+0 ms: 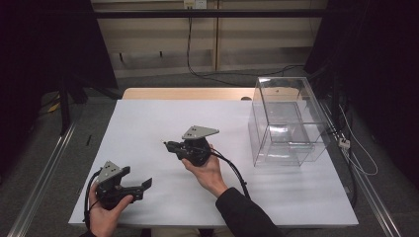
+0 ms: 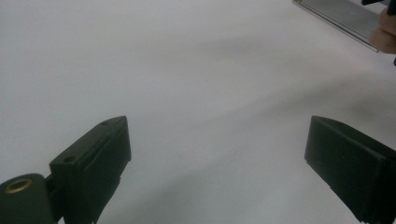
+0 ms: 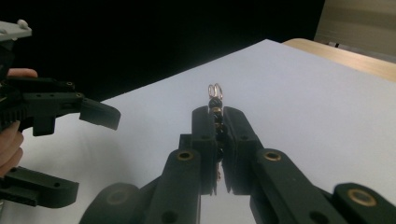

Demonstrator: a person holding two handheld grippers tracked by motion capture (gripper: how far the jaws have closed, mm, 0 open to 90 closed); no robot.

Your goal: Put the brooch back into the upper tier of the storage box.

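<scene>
The right gripper pinched a dark beaded, wire-looped string, long axis toward 12 o'clock; the spread left gripper waited at 9 o'clock.

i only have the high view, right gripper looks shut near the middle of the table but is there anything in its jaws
Observer: Yes. In the right gripper view the right gripper is shut on a small string of dark beads with a metal ring at its tip.
Operator: and the left one, open or shut
Observer: Open. The left gripper view shows the left gripper with jaws wide apart and bare white table between them.
Operator: does the right gripper point at the clear plastic box
Observer: No. The right gripper view looks toward the left gripper and the table's dark edge.
</scene>
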